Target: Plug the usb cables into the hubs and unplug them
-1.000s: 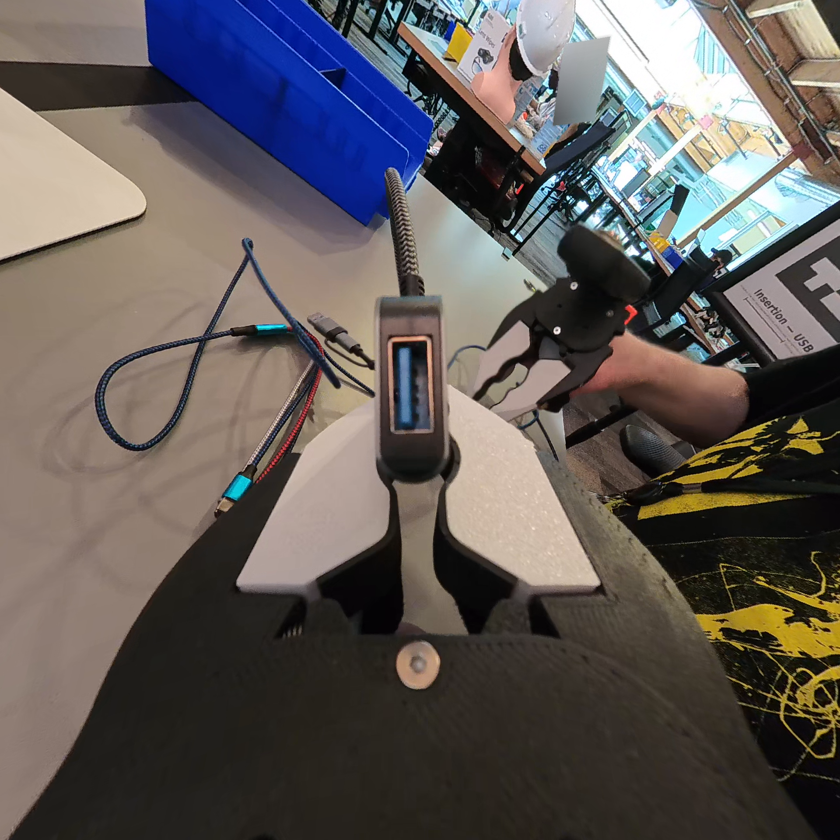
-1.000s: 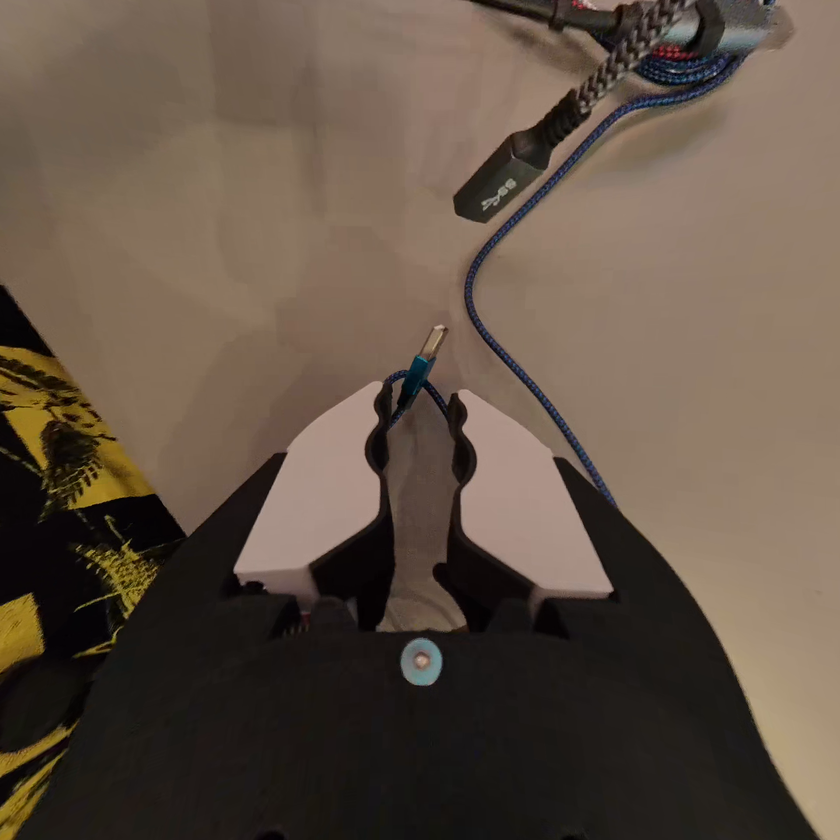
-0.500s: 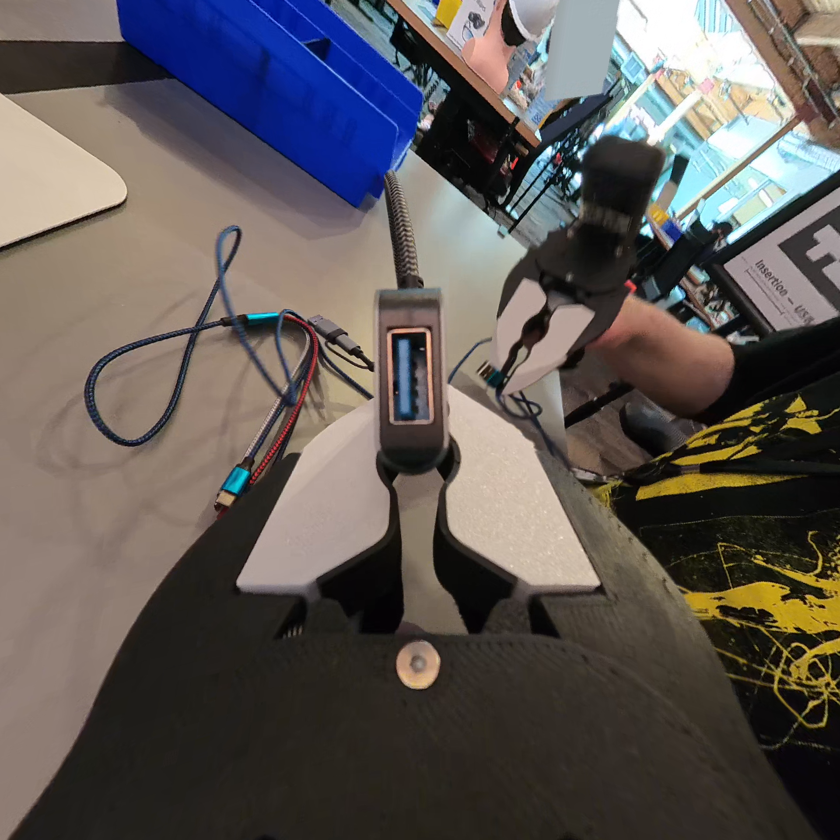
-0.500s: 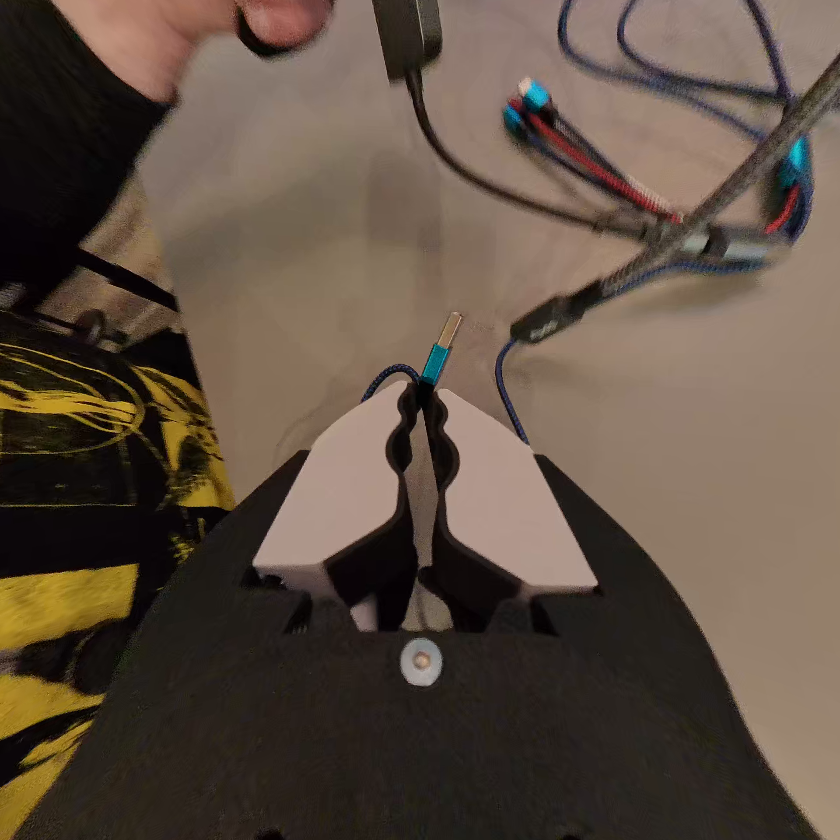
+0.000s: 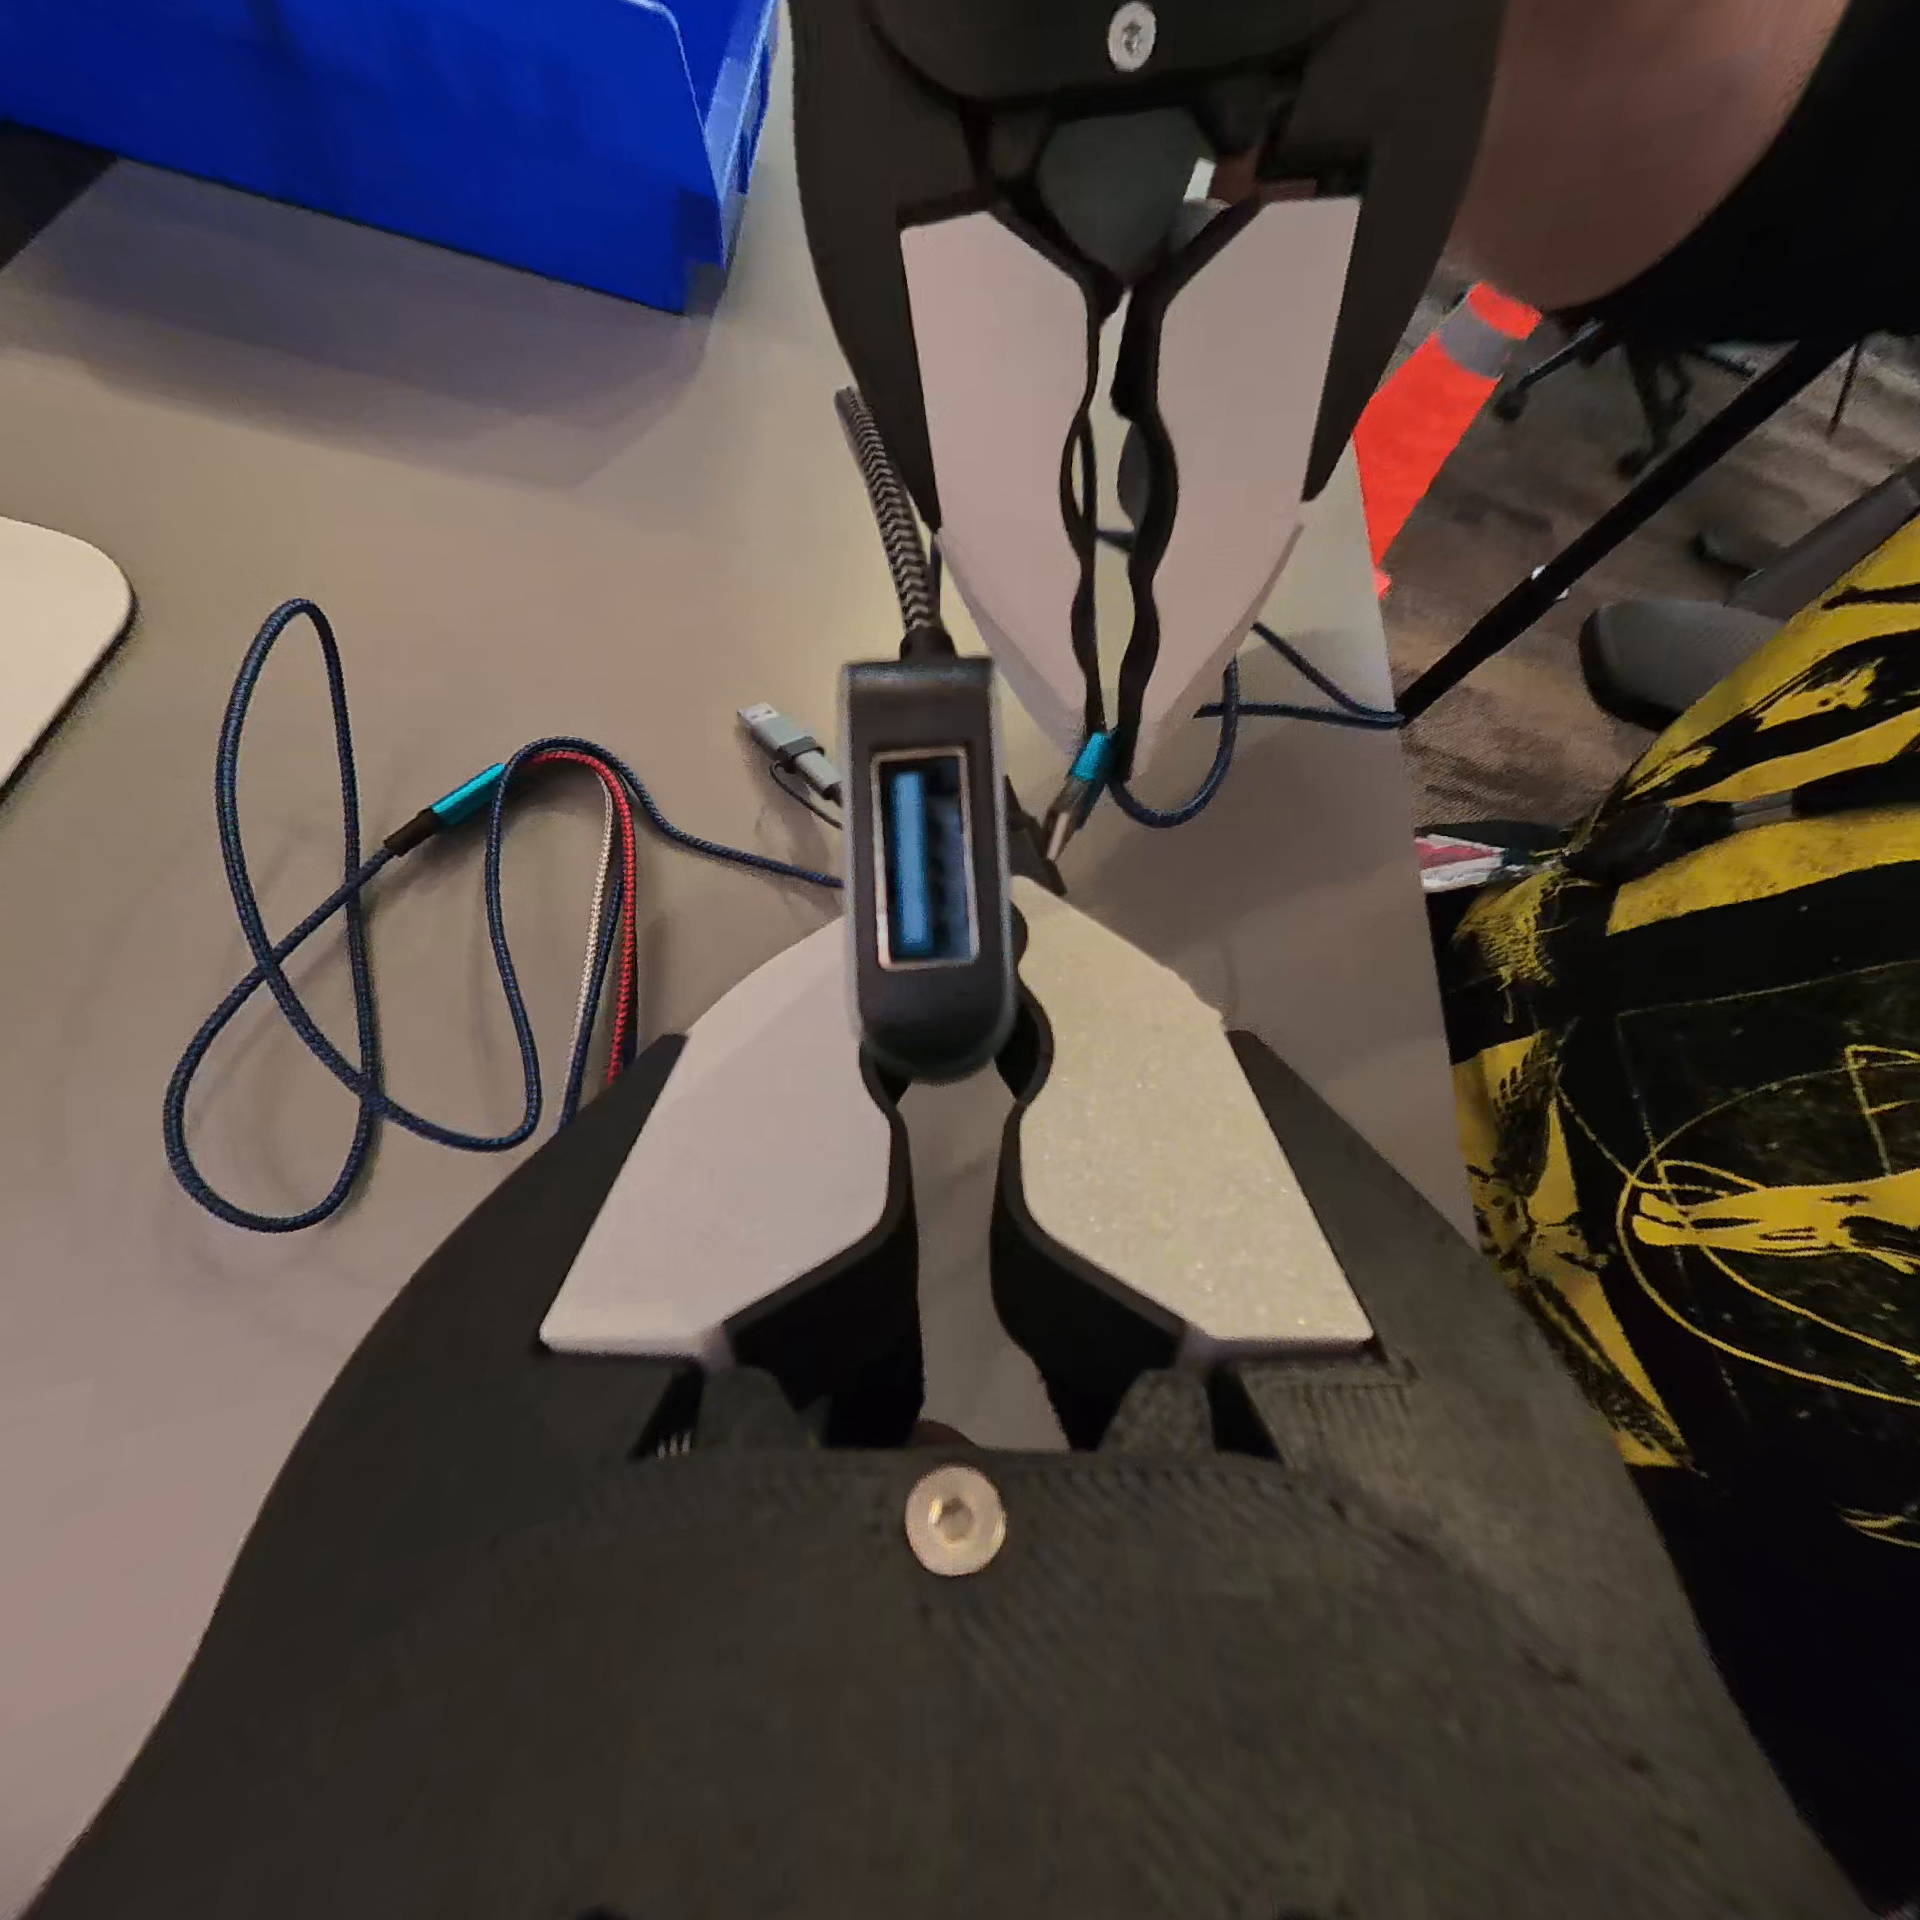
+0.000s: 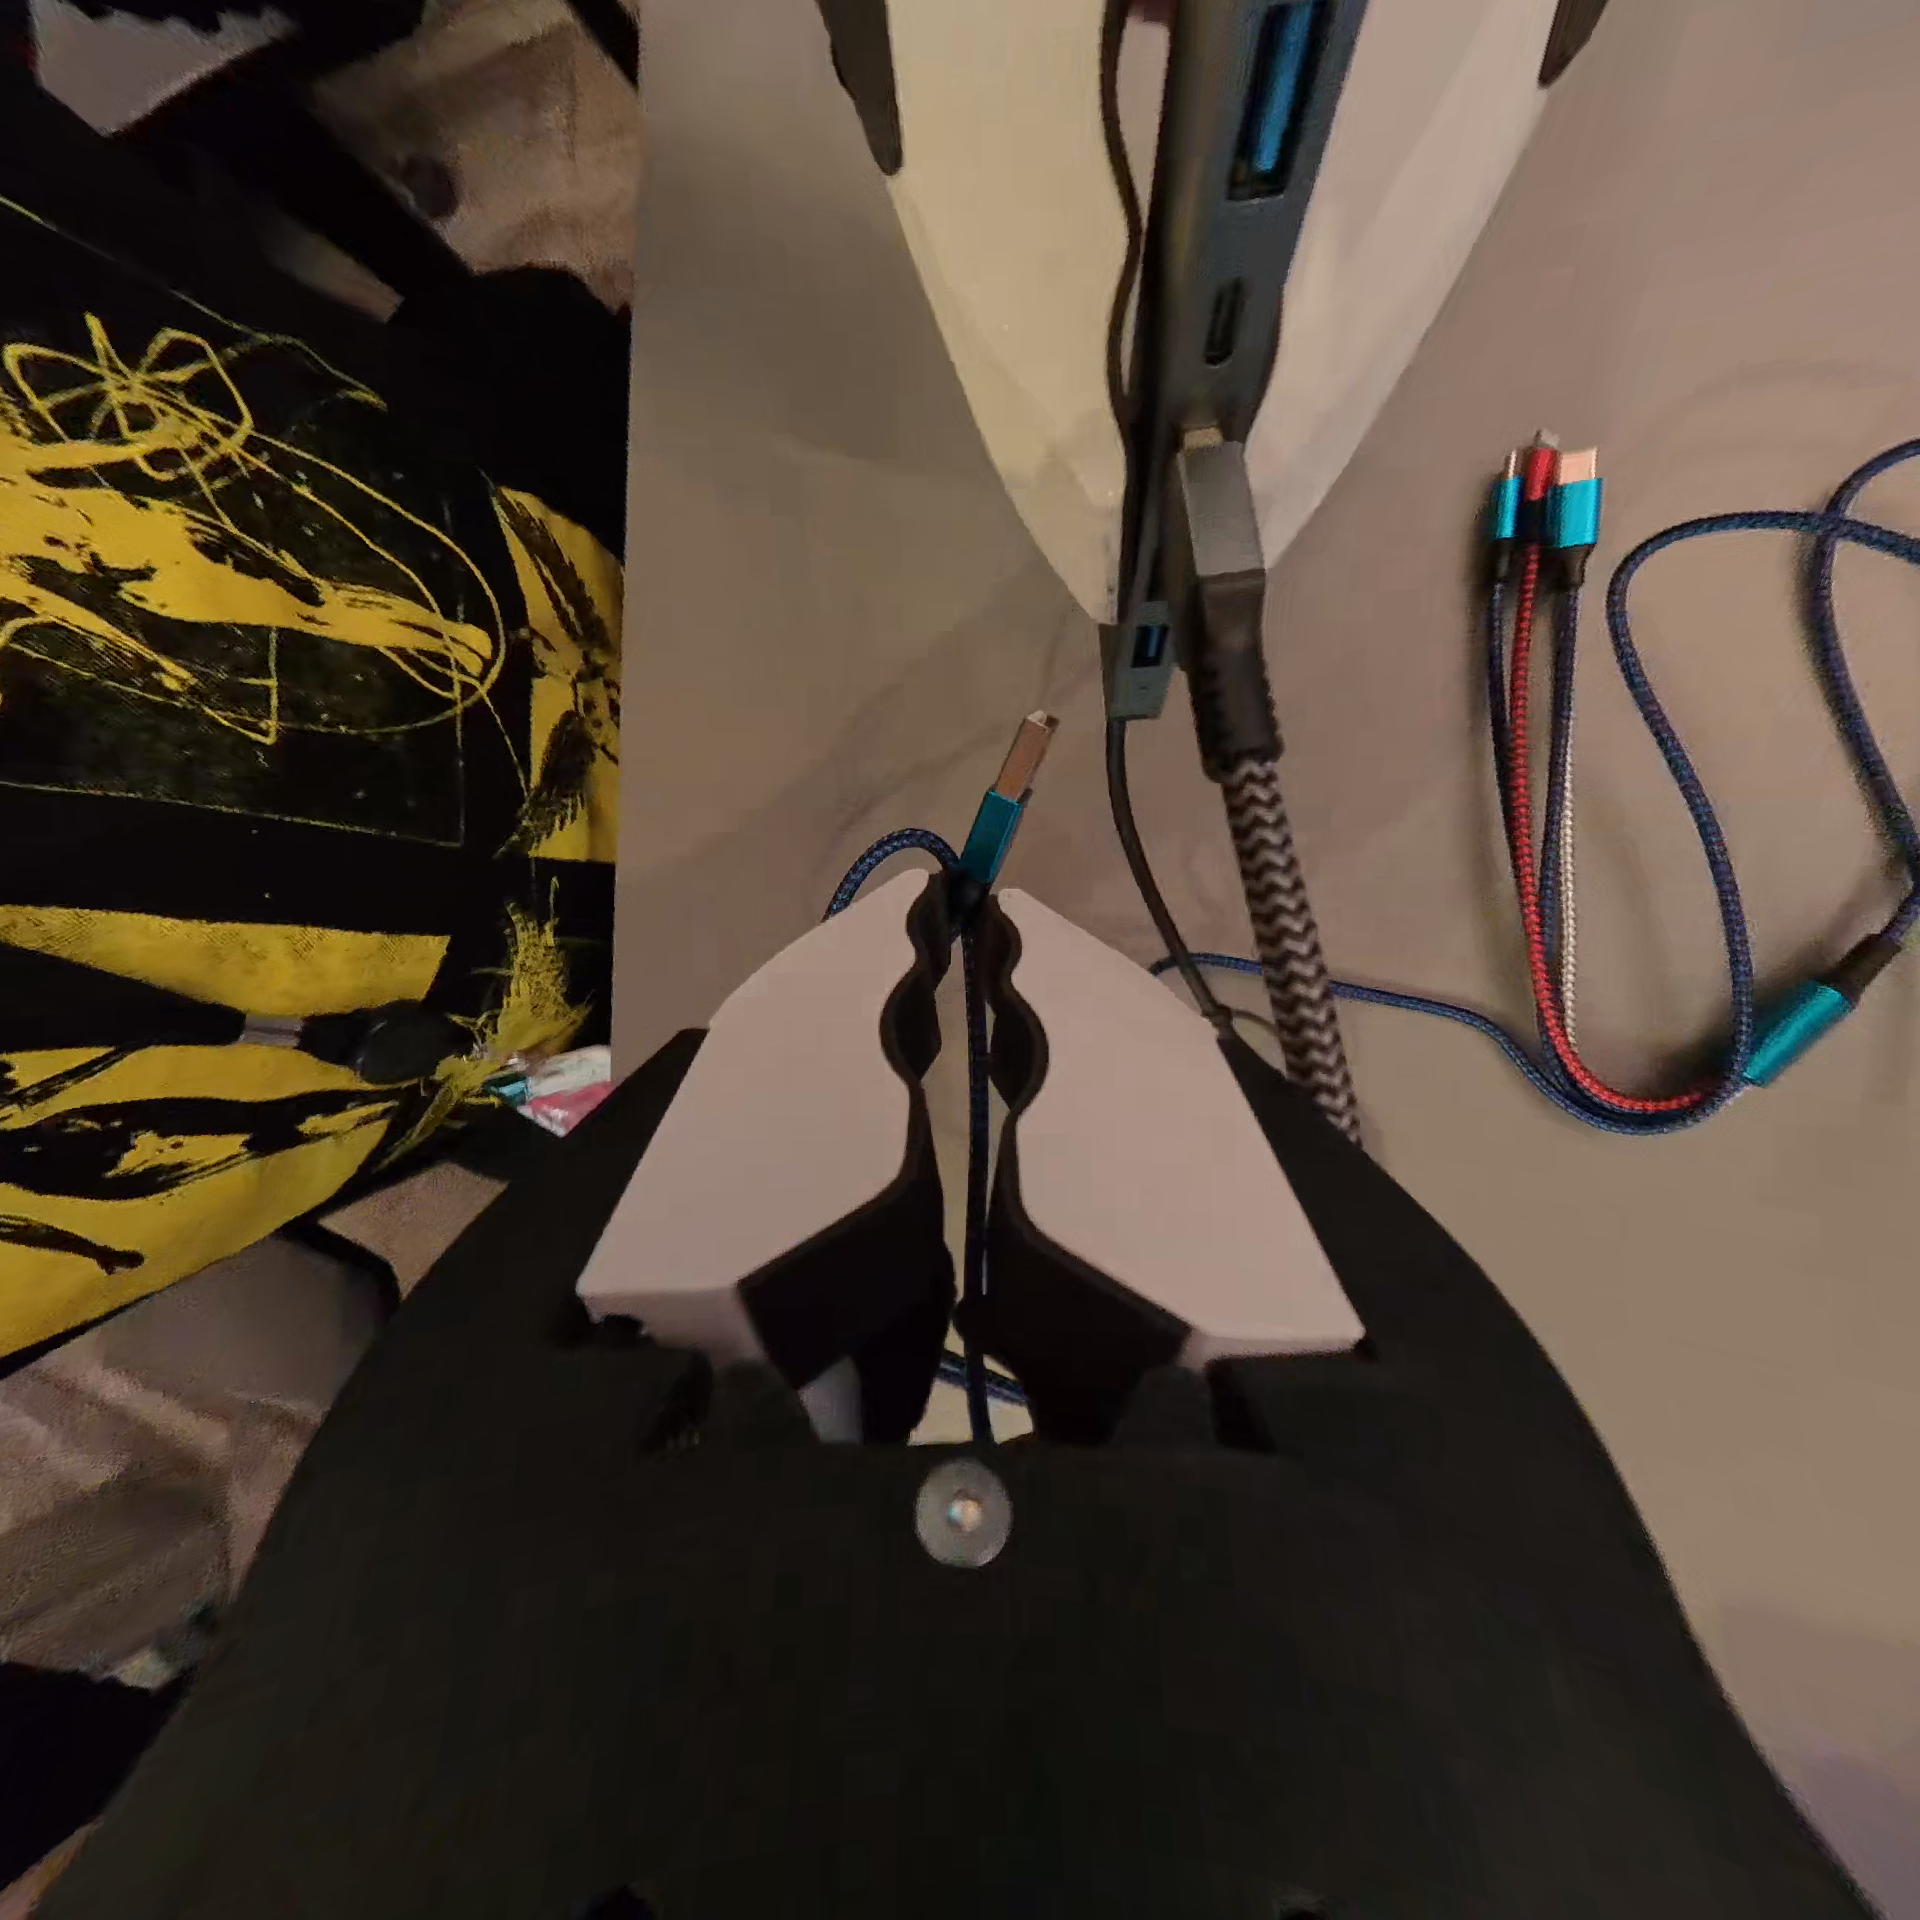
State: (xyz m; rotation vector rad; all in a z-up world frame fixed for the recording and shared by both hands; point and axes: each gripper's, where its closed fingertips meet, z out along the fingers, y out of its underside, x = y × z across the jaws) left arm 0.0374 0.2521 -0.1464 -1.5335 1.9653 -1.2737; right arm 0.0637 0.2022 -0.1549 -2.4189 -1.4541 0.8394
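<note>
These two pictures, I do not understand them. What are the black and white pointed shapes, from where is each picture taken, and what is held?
There is no robot arm: a person holds one two-finger gripper in each hand, with a camera on each looking along its fingers. The left view shows the left gripper clamped on a dark grey USB hub with a blue port; a black-and-white braided cable runs from it. The right gripper pinches a blue braided USB cable just behind its teal plug, which points toward the hub, not yet inserted. On the grey table lie looped multi-coloured cables and a blue plastic bin.
</note>
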